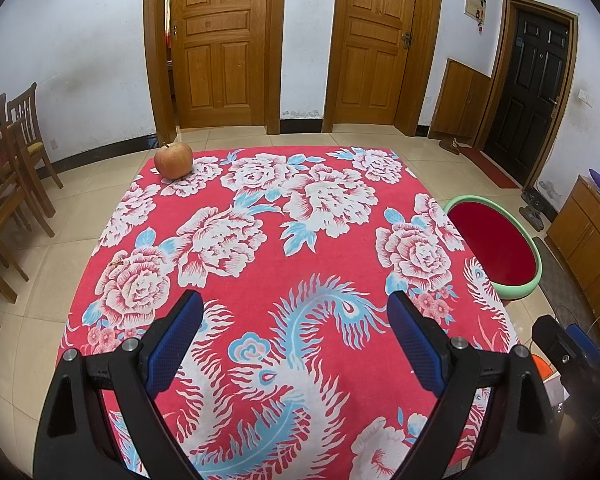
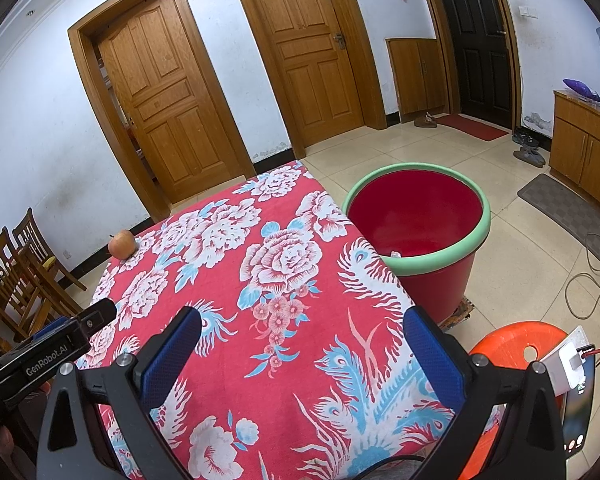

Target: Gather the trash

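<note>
Pale floor tiles (image 2: 480,184) and white walls frame a table draped in a red floral cloth (image 1: 268,240), with two wooden doors (image 1: 220,44) behind it and a dark door (image 1: 536,80) off to the right. Wooden chairs (image 1: 8,160) stand well to the left of the table, and low wooden cabinets (image 2: 584,152) line the right wall. An orange stool (image 2: 516,344) sits near the table's right front corner, carrying a white charger (image 2: 568,364) and a phone.

An apple (image 1: 173,160) rests alone at the far left corner of the cloth, with nothing lying between it and either claw. Beside the table's right edge stands a red bucket with a green rim (image 2: 440,252); a small pale scrap shows inside it, low against the near wall, too small to identify.

Both the left gripper (image 1: 296,320) and the right gripper (image 2: 300,340) hover over the near part of the cloth with jaws spread wide and nothing between them.
</note>
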A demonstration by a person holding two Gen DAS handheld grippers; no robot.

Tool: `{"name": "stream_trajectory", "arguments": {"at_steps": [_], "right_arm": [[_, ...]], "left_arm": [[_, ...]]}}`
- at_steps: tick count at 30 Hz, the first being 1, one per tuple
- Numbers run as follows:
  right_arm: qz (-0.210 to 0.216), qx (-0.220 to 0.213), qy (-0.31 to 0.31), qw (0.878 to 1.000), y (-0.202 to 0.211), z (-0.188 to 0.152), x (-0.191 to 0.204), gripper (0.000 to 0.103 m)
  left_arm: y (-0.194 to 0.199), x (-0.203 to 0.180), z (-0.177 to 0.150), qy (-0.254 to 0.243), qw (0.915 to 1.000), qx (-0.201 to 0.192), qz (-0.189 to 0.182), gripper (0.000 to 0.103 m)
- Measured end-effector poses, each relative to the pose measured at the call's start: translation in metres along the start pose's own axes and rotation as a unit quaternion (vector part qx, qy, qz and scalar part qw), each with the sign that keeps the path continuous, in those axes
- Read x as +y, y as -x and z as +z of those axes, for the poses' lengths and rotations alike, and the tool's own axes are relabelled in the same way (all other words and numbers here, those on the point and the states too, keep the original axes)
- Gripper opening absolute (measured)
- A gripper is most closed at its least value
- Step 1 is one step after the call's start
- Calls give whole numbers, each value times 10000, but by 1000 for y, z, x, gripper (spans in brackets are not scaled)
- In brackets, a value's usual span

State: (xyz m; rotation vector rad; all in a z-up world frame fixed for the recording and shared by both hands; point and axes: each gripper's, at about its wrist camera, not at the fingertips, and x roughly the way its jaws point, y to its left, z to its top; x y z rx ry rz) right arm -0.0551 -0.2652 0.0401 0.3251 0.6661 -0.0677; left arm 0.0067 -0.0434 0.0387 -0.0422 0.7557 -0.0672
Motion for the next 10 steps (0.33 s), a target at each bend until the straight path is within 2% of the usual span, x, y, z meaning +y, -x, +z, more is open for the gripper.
{"name": "stream_trajectory", "arguments": {"at_steps": [10], "right_arm": [[2,6,-2,10000,0,0,0,103]], "left_arm": [[0,1,0,2,10000,6,-6,92]]}}
